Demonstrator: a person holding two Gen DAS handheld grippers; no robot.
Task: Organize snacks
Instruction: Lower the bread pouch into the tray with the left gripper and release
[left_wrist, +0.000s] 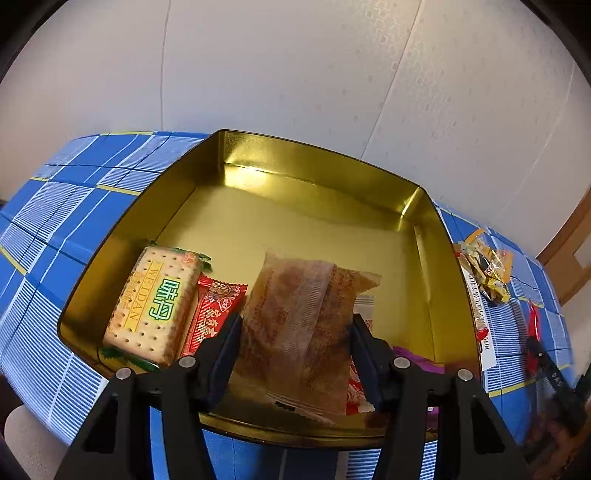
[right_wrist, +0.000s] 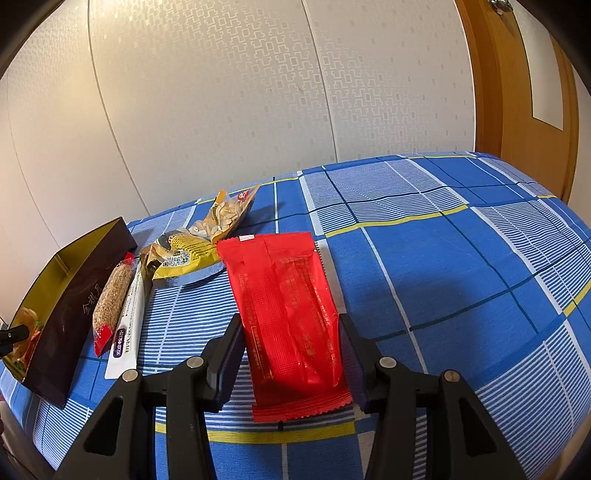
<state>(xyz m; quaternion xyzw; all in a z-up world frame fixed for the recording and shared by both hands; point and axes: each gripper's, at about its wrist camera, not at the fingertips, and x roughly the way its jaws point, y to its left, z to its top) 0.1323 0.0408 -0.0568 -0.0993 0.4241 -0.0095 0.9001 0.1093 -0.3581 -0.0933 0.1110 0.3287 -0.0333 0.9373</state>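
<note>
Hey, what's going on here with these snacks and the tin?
A person is sorting snacks into a gold-lined tin on a blue checked cloth. The left gripper holds a brownish translucent packet over the tin, where a cracker pack and a red sweet already lie. The right gripper grips a red packet on the cloth. A seed bag and two stick packs wait beside the tin.

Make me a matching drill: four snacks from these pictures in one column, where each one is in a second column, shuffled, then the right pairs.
Snacks:
1. cracker pack
2. brown snack pouch
3. red packet
4. sesame bar

Places:
A. on the blue cloth, between the right tool's fingers
B. lying flat in the gold tin, at its left side
C. on the cloth, right beside the tin's dark outer wall
D. between the left tool's fingers, over the tin

Pairs: 1-B, 2-D, 3-A, 4-C
</note>
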